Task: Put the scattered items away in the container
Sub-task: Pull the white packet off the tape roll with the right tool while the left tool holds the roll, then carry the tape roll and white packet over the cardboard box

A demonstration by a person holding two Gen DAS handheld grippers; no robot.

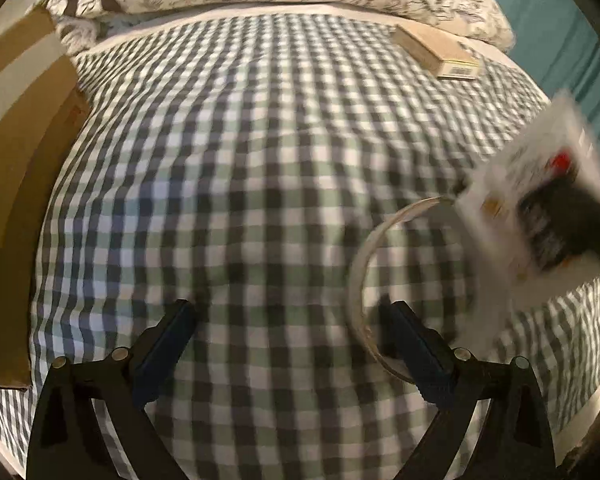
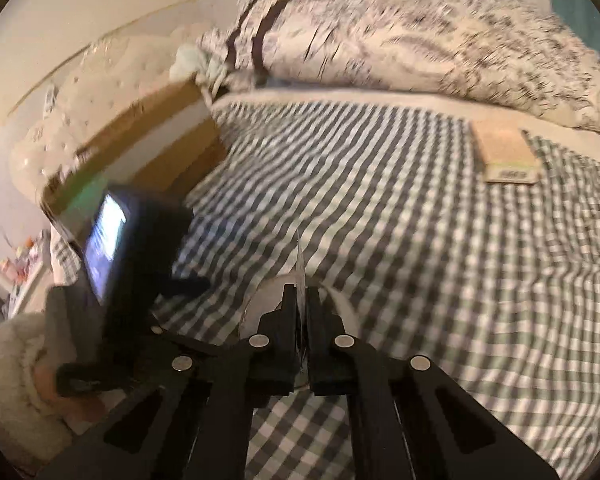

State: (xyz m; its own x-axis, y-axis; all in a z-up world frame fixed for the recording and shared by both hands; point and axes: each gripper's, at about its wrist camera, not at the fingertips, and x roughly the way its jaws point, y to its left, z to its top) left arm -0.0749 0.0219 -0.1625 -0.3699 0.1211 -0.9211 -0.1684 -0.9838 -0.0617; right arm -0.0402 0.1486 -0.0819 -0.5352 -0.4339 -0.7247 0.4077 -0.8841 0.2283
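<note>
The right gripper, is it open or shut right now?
Shut. In the right wrist view the right gripper has its jaws pressed together on a thin flat packet, seen edge-on between them.

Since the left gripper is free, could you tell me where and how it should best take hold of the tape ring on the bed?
Grip the ring's near band from above, one finger inside the hole and one outside. It lies flat on the checked sheet with only a thin wall standing up. The open left gripper already has its right finger by that rim; the far side is hidden by the packet that the right gripper holds.
</note>
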